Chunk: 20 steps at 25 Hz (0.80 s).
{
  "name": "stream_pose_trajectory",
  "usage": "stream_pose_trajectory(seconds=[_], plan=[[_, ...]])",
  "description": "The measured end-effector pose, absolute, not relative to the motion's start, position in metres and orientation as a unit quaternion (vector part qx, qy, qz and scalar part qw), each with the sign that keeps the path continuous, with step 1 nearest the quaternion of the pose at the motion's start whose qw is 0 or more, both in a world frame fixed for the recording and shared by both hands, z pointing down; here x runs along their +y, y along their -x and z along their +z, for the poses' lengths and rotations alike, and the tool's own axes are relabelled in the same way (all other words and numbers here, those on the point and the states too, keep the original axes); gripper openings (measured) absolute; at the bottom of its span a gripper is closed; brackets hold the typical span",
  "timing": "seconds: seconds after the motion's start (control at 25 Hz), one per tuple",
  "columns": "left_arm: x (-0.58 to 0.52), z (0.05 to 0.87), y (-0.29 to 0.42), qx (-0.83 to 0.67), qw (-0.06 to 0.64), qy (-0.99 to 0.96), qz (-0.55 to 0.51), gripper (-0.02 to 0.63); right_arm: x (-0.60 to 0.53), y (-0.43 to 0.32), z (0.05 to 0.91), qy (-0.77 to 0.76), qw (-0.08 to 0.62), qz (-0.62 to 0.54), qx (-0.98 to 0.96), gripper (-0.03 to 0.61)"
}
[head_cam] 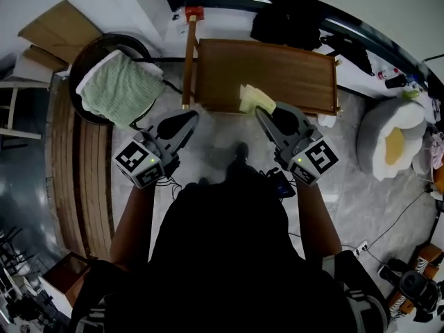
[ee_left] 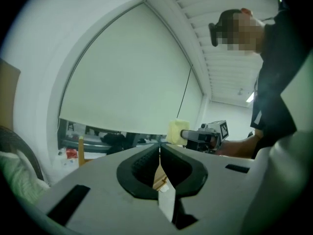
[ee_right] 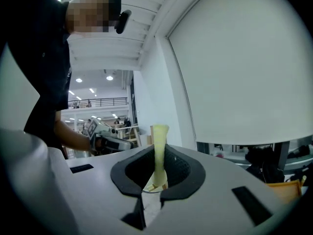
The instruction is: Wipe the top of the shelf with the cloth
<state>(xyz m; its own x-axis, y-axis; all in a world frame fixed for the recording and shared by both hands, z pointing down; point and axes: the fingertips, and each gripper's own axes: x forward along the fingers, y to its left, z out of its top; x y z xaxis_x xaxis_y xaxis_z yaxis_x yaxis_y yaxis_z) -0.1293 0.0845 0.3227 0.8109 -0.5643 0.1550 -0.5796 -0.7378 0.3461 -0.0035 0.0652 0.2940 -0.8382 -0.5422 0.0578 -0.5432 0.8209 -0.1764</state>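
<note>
A person stands facing a low wooden shelf [head_cam: 291,68], a gripper in each hand. The right gripper [head_cam: 267,113] pinches a folded yellow cloth [head_cam: 255,99] at the near edge of the shelf top, apparently ready to wipe. The left gripper [head_cam: 189,120], jaws pressed together on nothing, waits aside by the shelf's near left corner, seemingly out of the way

The shelf top [head_cam: 277,68], upper middle of the frame, is bare and open from its near edge. A wooden post [head_cam: 188,54] stands just beside its left edge, a basket [head_cam: 90,50] beyond that. A white cushion [head_cam: 388,137] lies near its right end.
</note>
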Motion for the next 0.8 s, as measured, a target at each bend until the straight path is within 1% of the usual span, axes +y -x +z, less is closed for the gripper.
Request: stream_pose_trajectory(seconds=[0.28,0.56,0.8], plan=[[0.034,0.315,0.119,-0.367,0.181,-0.912,0.033,0.017,0.012,-0.005,0.31,-0.234,0.021,0.101,-0.967,0.044],[0.006,0.336,0.124,-0.38,0.205,-0.9,0.057,0.017,-0.027,0.009,0.336,-0.225,0.024,0.131,-0.965,0.044],[-0.038,0.353,0.143,-0.377,0.209,-0.902,0.04,0.017,-0.069,0.034,0.366,-0.227,0.063,0.158,-0.959,0.044]])
